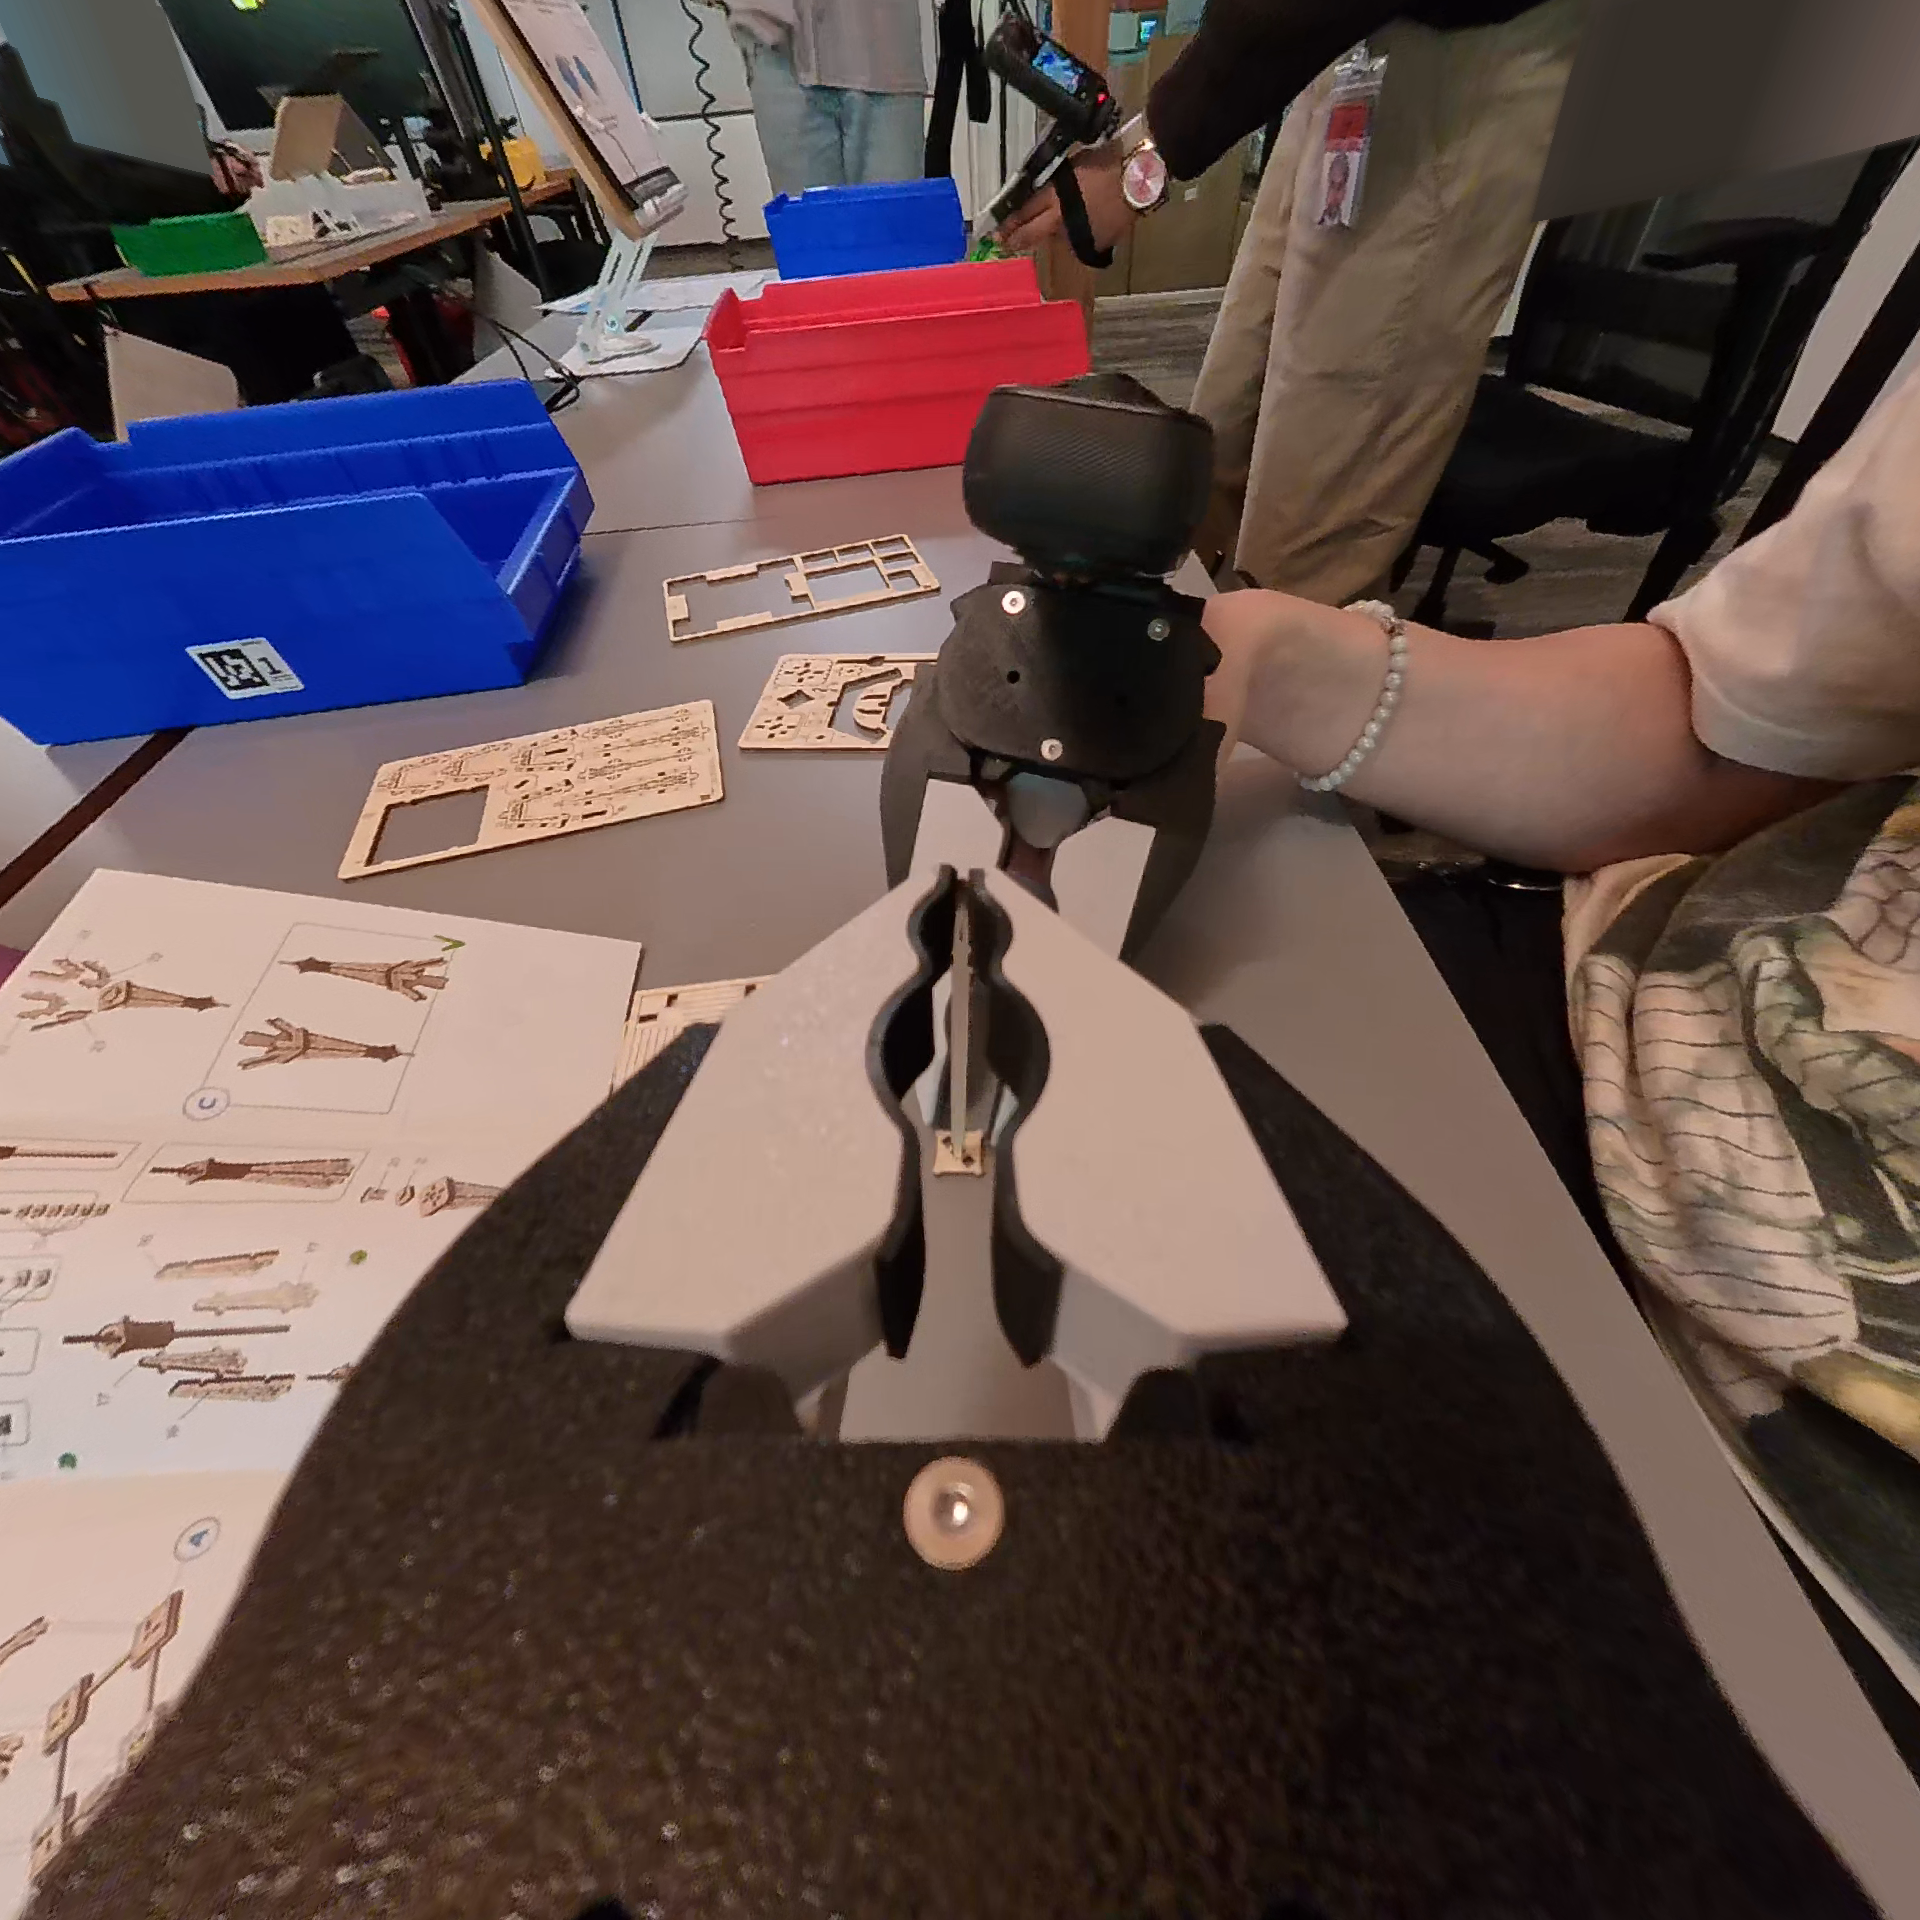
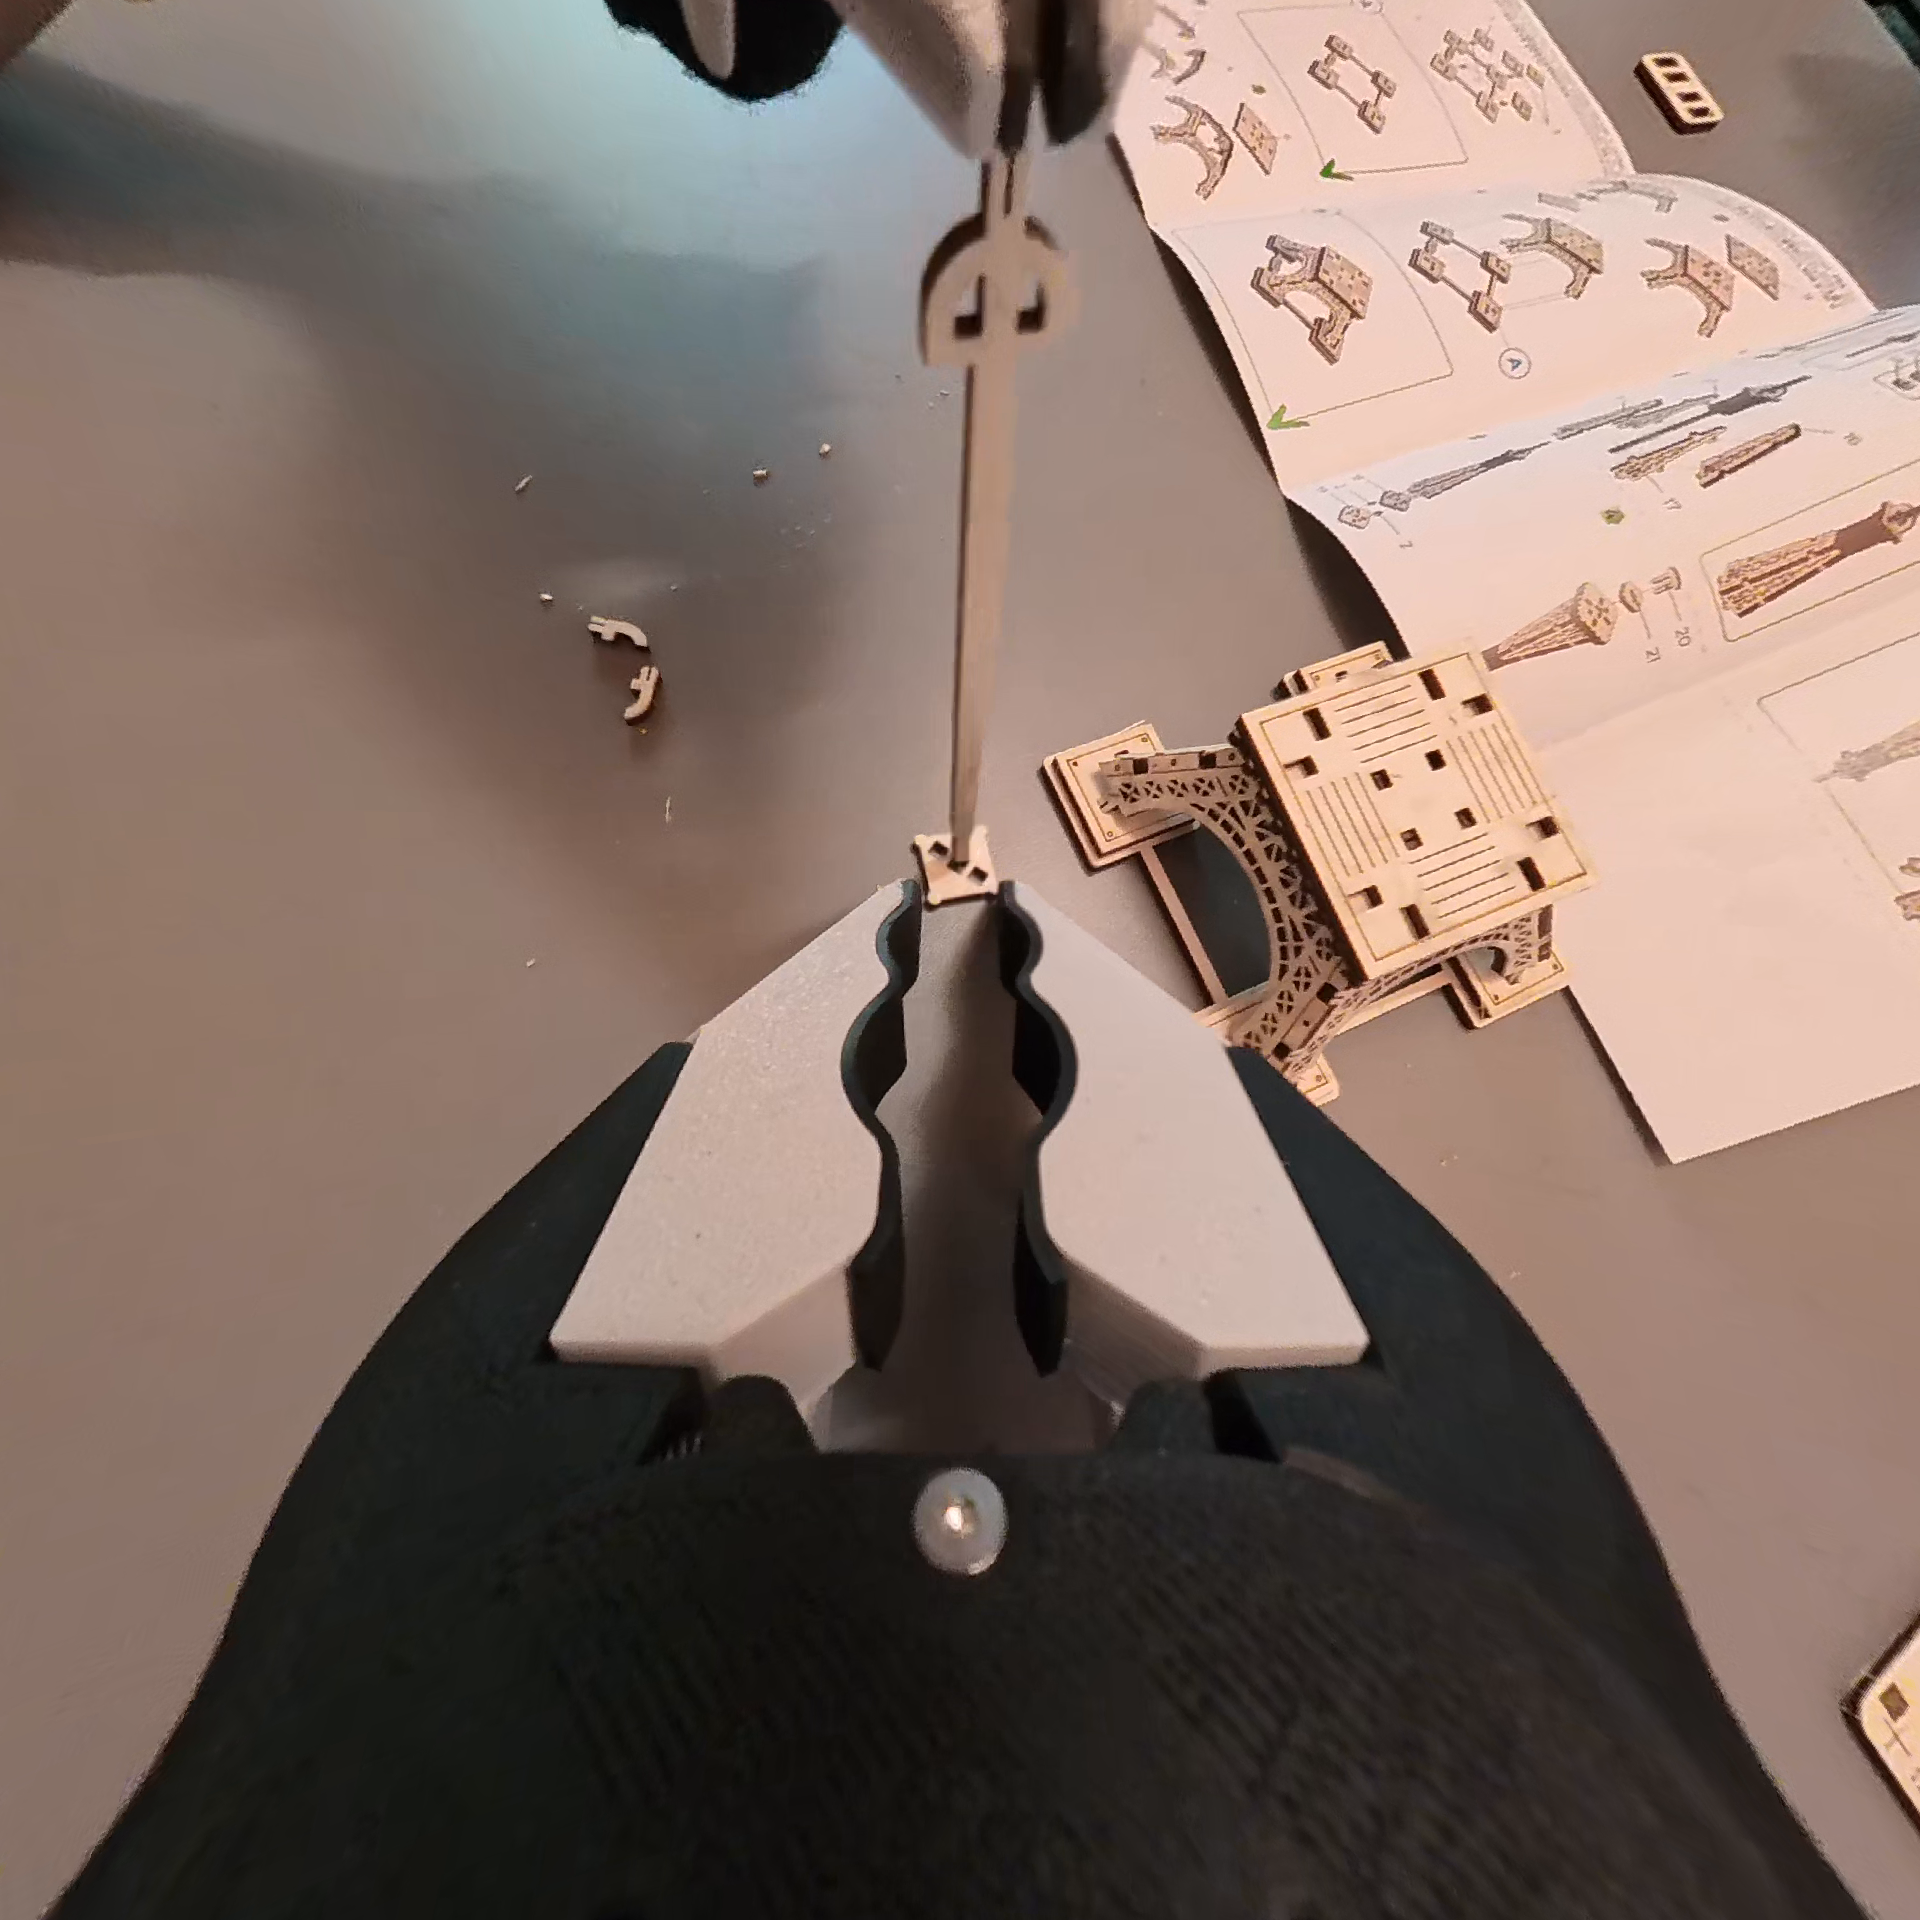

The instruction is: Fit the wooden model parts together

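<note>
We are inspecting a grey desk (image 2: 312, 935) carrying, from largest down, an open instruction booklet (image 2: 1662, 436), the assembled tower base (image 2: 1403, 831) lying partly on that booklet, and several punched-out wooden sheets (image 1: 540, 784) farther off beside a blue bin (image 1: 260, 582) and a red bin (image 1: 894, 384).

The step in hand, as we are judging it, is the fitting of a small square plate (image 2: 951, 871) onto the free end of a thin wooden spire (image 2: 977, 623).

The left tool (image 1: 961, 904) is gripping the spire edge-on, its jaws closed down to the thickness of the strip, at the end beyond the rounded collar. The right tool (image 2: 951, 899) is pinching the square plate at its very tips, jaws nearly together. The spire end is meeting the plate; whether it is already entering the plate's centre hole we cannot tell, as the joint is small in both views.

The next move is calling for the spire to be kept square to the plate and pressed straight along its length; being so slender, it is probably liable to bend or snap under side load.
</note>
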Demonstrator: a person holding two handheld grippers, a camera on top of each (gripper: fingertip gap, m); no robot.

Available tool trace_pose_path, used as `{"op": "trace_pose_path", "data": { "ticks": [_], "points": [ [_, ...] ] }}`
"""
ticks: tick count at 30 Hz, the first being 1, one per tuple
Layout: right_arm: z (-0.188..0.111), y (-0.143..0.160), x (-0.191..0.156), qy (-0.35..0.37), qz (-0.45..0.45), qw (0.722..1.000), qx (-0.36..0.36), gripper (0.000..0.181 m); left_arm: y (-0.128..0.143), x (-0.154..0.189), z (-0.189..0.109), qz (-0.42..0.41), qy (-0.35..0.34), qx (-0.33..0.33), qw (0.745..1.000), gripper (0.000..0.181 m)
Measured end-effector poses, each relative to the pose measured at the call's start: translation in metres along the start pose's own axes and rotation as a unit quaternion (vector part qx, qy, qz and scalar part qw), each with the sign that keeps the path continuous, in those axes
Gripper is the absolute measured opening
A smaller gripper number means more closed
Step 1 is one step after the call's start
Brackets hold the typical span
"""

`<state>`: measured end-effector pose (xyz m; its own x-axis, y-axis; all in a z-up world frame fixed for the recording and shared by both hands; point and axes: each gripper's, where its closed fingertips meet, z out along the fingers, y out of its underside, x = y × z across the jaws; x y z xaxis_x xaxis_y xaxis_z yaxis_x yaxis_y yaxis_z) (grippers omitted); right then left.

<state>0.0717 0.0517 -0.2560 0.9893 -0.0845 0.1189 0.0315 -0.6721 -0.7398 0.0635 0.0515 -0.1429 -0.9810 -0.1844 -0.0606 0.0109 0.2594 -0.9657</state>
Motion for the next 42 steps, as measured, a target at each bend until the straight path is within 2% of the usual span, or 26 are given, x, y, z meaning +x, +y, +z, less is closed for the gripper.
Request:
{"op": "trace_pose_path", "data": {
  "ticks": [7,15,20,26,33,37,42],
  "points": [
    [0.004,-0.003,0.001,-0.003,-0.003,1.000,-0.002,0.012,0.000,0.004,0.001,0.002,0.009,-0.003,1.000,0.000],
    [0.005,-0.005,-0.007,-0.073,-0.027,0.997,0.016,0.012,0.001,0.005,-0.003,0.010,0.012,-0.010,1.000,0.000],
    [0.004,-0.006,-0.014,-0.116,-0.043,0.992,0.019,0.012,0.001,0.014,-0.004,0.009,0.039,-0.010,0.999,0.000],
    [0.004,-0.005,-0.016,-0.139,-0.058,0.988,0.019,0.013,0.001,0.018,-0.003,0.016,0.052,-0.008,0.998,0.000],
    [-0.001,-0.004,-0.004,-0.061,-0.067,0.996,0.014,0.035,0.001,0.019,-0.003,0.019,0.054,-0.007,0.998,0.000],
    [-0.009,-0.019,-0.003,-0.013,-0.053,0.997,0.045,0.028,0.000,0.018,-0.001,0.017,0.050,-0.007,0.999,0.000],
    [-0.019,-0.036,-0.008,0.000,-0.045,0.995,0.091,0.021,0.000,0.017,0.001,0.019,0.046,-0.007,0.999,0.000]
  ]
}}
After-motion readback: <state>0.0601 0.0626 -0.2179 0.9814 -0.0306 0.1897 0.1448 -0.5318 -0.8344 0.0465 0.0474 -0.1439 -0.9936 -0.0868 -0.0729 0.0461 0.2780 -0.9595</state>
